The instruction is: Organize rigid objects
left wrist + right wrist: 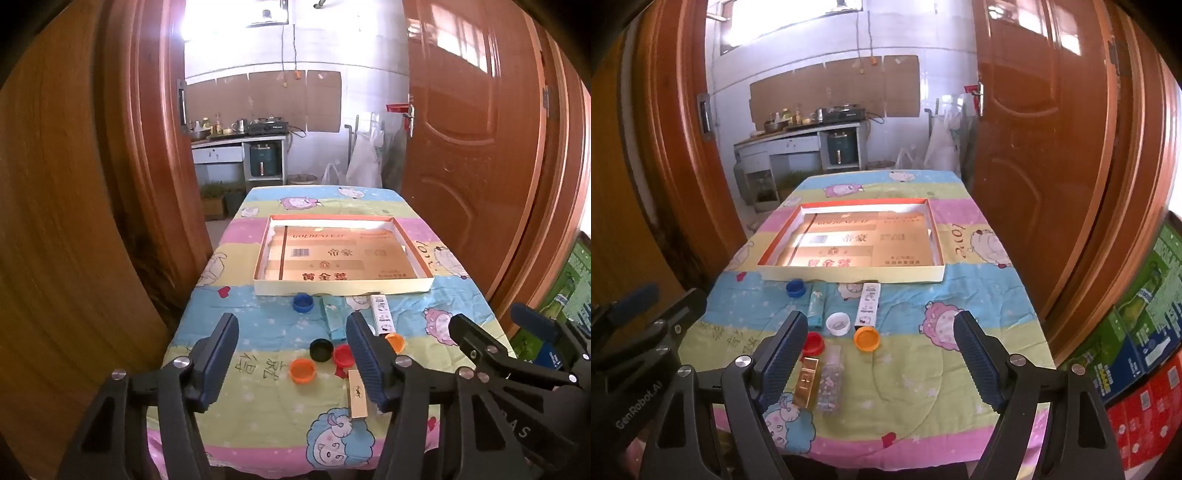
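A table (979, 295) under a cartoon-sheep cloth (960, 365) carries a shallow cardboard tray (849, 275) at the far middle; nearer lie bottle caps, blue (796, 288), white (837, 323), red (813, 342), orange (866, 338), among small flat boxes (868, 303)

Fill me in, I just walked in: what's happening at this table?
A person holds two grippers, left gripper and right gripper, both open and empty above the table. Bottle caps and small boxes lie loose on the cloth; the shallow cardboard tray behind them holds none yet.
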